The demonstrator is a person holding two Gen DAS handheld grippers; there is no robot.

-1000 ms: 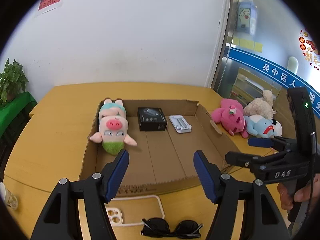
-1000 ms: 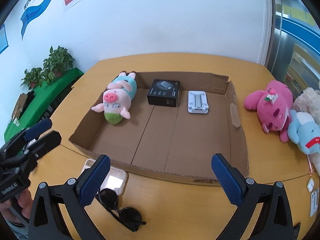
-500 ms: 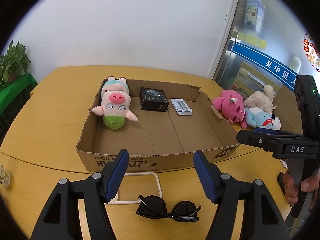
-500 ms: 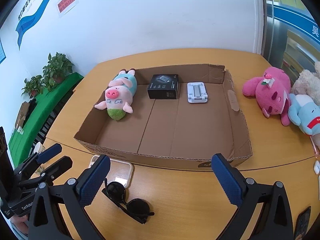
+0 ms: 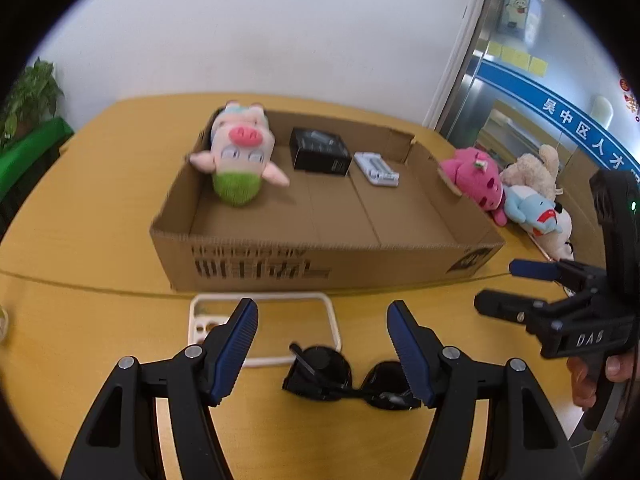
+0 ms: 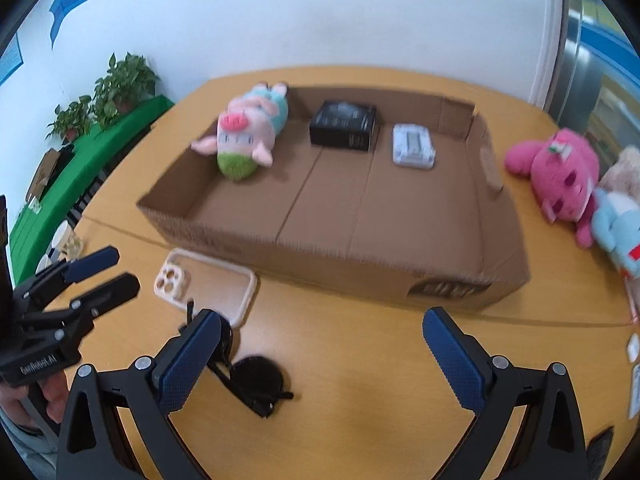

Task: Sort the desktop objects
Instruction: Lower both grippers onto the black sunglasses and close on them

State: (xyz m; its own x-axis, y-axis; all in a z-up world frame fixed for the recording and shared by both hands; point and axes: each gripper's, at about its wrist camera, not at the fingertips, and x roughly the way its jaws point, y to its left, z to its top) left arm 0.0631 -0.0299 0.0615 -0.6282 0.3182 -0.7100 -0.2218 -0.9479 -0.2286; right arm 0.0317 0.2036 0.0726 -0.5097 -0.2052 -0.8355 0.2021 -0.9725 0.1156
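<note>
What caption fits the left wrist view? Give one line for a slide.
Open left gripper hovers above black sunglasses and a phone case, before a cardboard box holding a plush pig.

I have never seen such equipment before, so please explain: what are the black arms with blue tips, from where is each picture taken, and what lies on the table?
No robot is here. A person holds a two-finger clamp tool in each hand, with a camera on each tool looking along its fingers. One picture looks from the left gripper, the other from the right gripper. Both are open and hold nothing. On the wooden table stands a cardboard box containing a pig plush, a black box and a small white device. In front of the box lie a phone case and black sunglasses. More plush toys lie beside the box.
</note>
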